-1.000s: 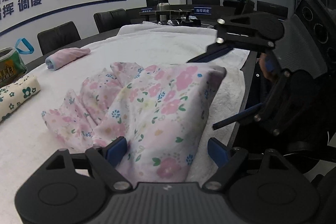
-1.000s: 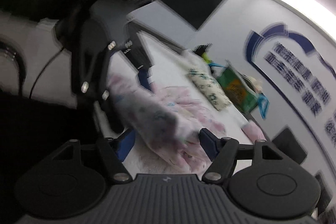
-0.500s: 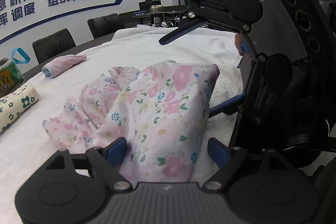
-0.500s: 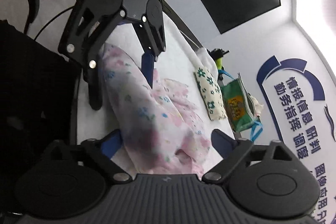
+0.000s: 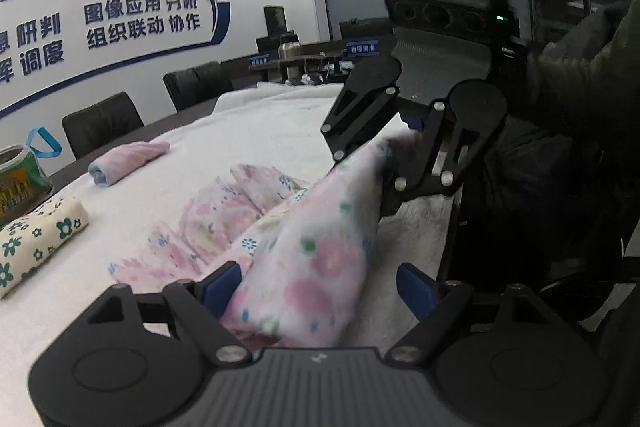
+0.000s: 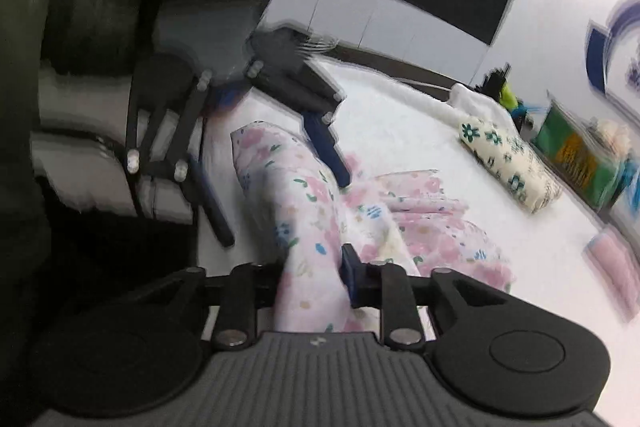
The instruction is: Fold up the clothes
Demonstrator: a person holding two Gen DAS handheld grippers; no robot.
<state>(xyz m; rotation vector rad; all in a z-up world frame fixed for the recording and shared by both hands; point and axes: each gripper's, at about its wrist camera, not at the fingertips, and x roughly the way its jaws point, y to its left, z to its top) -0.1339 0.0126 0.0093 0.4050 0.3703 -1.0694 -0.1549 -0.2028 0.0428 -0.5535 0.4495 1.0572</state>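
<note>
A pink floral garment (image 5: 304, 267) lies crumpled on the white towel-covered table (image 5: 260, 131). One end of it is pulled up into a ridge that runs between both grippers. My left gripper (image 5: 320, 287) stands open wide around the near end of that ridge; the cloth leans on its left pad (image 5: 224, 283) and stays apart from the right one. My right gripper (image 5: 400, 143) is closing its jaws on the raised far corner. In the right wrist view the garment (image 6: 304, 211) is pinched in the right gripper (image 6: 316, 275), and the left gripper (image 6: 284, 211) straddles it beyond.
A rolled pink cloth (image 5: 128, 161), a folded cream flowered bundle (image 5: 36, 239) and a green bag (image 5: 20, 179) sit at the left. Black chairs (image 5: 100, 123) line the far side. The table's edge (image 5: 452, 227) drops off at the right, beside a person's dark sleeve (image 5: 580, 67).
The right gripper has gone from wide open to closed on the garment's corner and has lifted it, drawing the cloth into a ridge. The left gripper has hardly moved.
</note>
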